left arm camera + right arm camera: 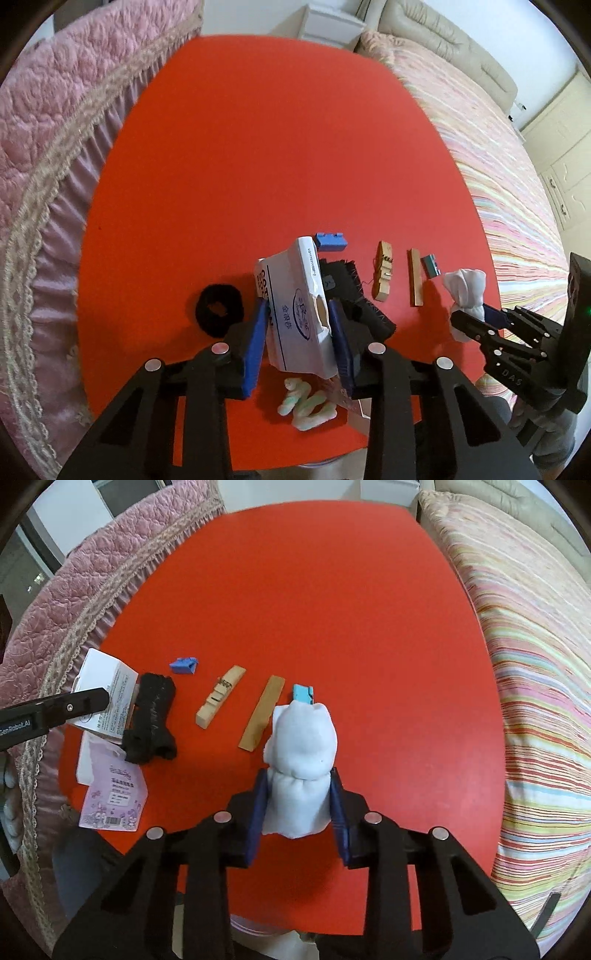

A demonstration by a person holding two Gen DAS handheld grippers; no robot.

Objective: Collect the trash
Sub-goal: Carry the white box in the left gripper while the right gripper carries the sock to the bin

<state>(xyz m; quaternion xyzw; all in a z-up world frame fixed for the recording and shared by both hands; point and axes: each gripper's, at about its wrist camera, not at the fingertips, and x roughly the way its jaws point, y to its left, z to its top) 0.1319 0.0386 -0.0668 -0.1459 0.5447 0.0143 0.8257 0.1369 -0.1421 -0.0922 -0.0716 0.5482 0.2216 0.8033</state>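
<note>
Left fingers (297,343) clamp torn white box (295,302); right fingers (297,801) clamp white cloth bundle (301,753).

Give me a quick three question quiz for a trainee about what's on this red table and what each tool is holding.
1. True or false: the left tool grips the white carton.
2. What does the right tool hold? A) wooden clothespin B) white cloth bundle C) black scrunchie
3. Fill in: the wooden strip lies between the wooden clothespin and the ____ bundle.

Key: 1 true. 2 B, the white cloth bundle. 3 white.
</note>
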